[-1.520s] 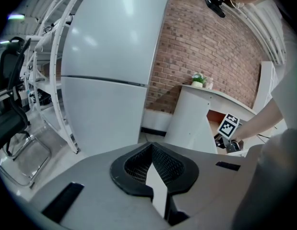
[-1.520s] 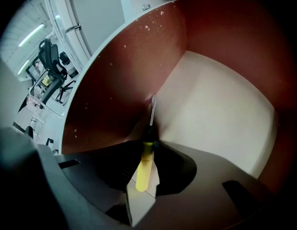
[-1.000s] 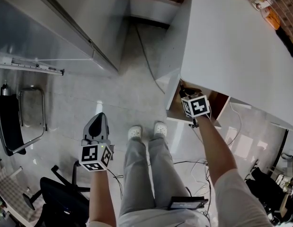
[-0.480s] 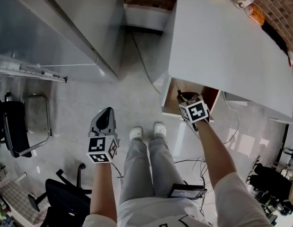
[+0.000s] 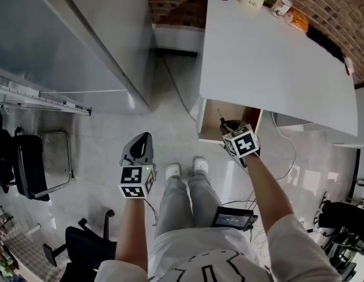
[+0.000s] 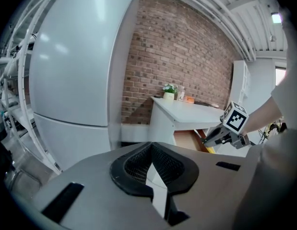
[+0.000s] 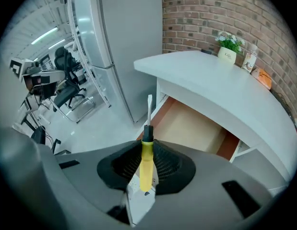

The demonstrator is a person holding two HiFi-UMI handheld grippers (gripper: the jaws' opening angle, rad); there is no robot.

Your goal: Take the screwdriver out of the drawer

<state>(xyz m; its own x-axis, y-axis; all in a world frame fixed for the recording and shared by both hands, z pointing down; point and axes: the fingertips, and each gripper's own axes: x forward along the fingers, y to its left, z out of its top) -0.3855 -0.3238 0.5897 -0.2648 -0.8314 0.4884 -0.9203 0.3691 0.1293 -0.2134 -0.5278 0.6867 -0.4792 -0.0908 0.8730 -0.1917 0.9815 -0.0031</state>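
Left tongs [image 6: 149, 164]: closed, empty, near left | right tongs [image 7: 147, 152]: clamped on the yellow handle of the screwdriver [image 7: 146, 171], shaft pointing over the open drawer [image 7: 196, 128] | risk: handle pivots in narrow grip and drops; tip snags the edge of the surface [image 7: 220, 87] beyond.

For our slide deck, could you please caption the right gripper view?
Right tongs grip the yellow-handled screwdriver near the open drawer.

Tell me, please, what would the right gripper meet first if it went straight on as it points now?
Most likely the open drawer under the white desk: the right gripper, shut on the screwdriver, aims at its left edge, though depth is unclear.
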